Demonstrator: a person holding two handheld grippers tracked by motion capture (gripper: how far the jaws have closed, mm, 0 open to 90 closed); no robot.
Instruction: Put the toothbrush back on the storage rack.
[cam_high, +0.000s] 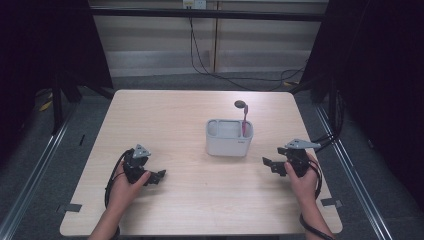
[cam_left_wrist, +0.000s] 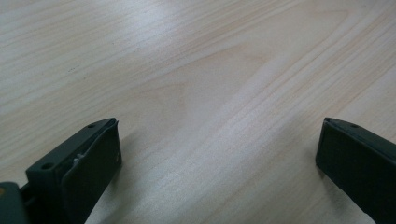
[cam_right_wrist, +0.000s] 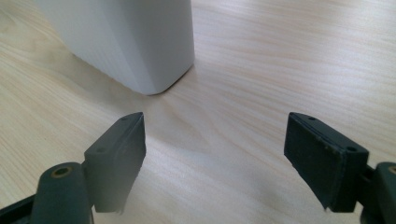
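A white two-compartment holder (cam_high: 228, 138) stands near the middle of the wooden table (cam_high: 190, 200). A pink toothbrush (cam_high: 244, 120) with a dark head stands upright in its right compartment. My left gripper (cam_high: 159, 176) rests low at the front left, open, with bare wood between its jaws (cam_left_wrist: 219, 144). My right gripper (cam_high: 272, 166) sits at the front right, open and pointing left toward the holder. A lower corner of the white holder (cam_right_wrist: 135, 42) stands just beyond the right gripper (cam_right_wrist: 215, 140), apart from both jaws.
Black cables (cam_high: 215, 70) trail over the grey floor behind the table. Metal rails (cam_high: 35, 175) run along both sides of the table. Tape patches (cam_high: 330, 202) mark the table's front corners.
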